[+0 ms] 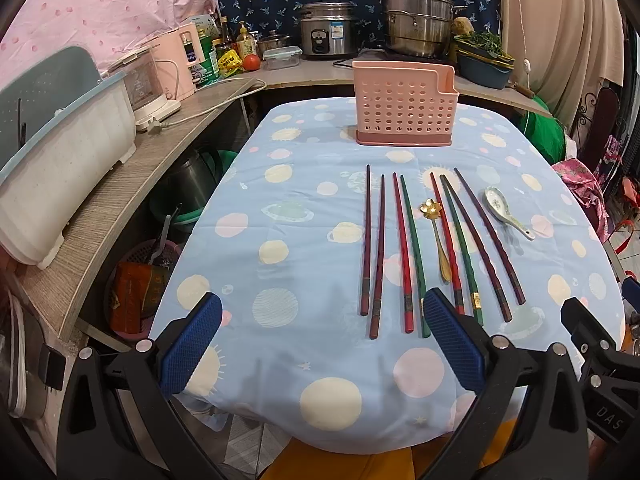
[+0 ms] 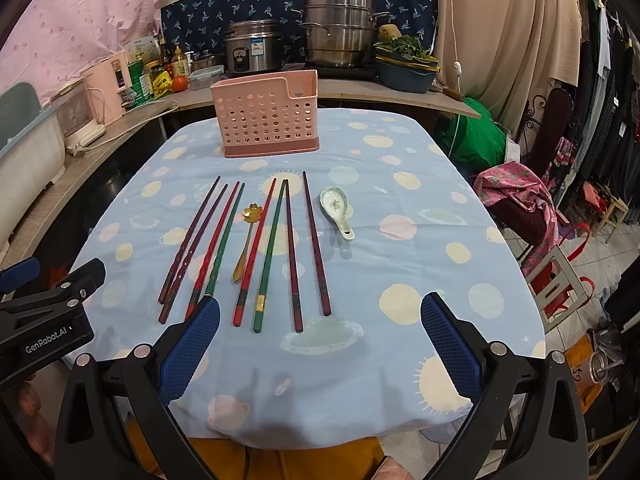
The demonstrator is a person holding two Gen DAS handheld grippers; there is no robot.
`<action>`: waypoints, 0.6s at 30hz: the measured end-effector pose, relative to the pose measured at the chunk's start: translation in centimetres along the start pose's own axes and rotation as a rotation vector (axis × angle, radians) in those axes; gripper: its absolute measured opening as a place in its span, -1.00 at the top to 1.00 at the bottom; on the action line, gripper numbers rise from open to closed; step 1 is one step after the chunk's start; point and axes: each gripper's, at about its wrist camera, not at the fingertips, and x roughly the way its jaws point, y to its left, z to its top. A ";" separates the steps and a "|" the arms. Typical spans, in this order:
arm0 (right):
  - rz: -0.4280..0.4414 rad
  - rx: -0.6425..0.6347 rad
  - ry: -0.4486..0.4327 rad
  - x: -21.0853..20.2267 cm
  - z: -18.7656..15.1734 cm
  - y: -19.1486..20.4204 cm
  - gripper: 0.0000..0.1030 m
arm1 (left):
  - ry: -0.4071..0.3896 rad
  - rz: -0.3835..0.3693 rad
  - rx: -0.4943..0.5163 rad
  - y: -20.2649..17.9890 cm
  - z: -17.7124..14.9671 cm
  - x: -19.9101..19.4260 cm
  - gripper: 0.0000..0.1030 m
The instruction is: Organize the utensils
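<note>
Several chopsticks (image 1: 404,252) in dark red, red and green lie side by side on the blue tablecloth (image 1: 304,208); they also show in the right wrist view (image 2: 256,248). A gold flower spoon (image 1: 436,236) (image 2: 246,240) lies among them. A ceramic soup spoon (image 1: 506,212) (image 2: 338,210) lies to their right. A pink perforated holder (image 1: 404,108) (image 2: 266,116) stands at the far end. My left gripper (image 1: 322,312) is open and empty above the near edge. My right gripper (image 2: 320,312) is open and empty over the chopsticks' near ends.
A counter (image 1: 132,184) runs along the left with a dish rack (image 1: 64,168) and kettles. At the back stand a rice cooker (image 1: 326,32) and a steel steamer pot (image 1: 418,18). Chairs and cloth (image 2: 520,196) crowd the right side.
</note>
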 end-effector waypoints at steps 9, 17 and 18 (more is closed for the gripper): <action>-0.001 0.001 -0.001 0.0 0.0 0.1 -0.87 | -0.003 0.002 -0.003 0.3 -0.2 -0.2 -0.86; 0.000 -0.001 -0.001 0.0 0.0 0.1 -0.87 | -0.001 0.001 -0.004 0.4 -0.2 -0.1 -0.86; 0.000 -0.001 0.000 0.0 0.0 0.1 -0.87 | -0.001 0.001 -0.004 0.4 -0.2 -0.1 -0.86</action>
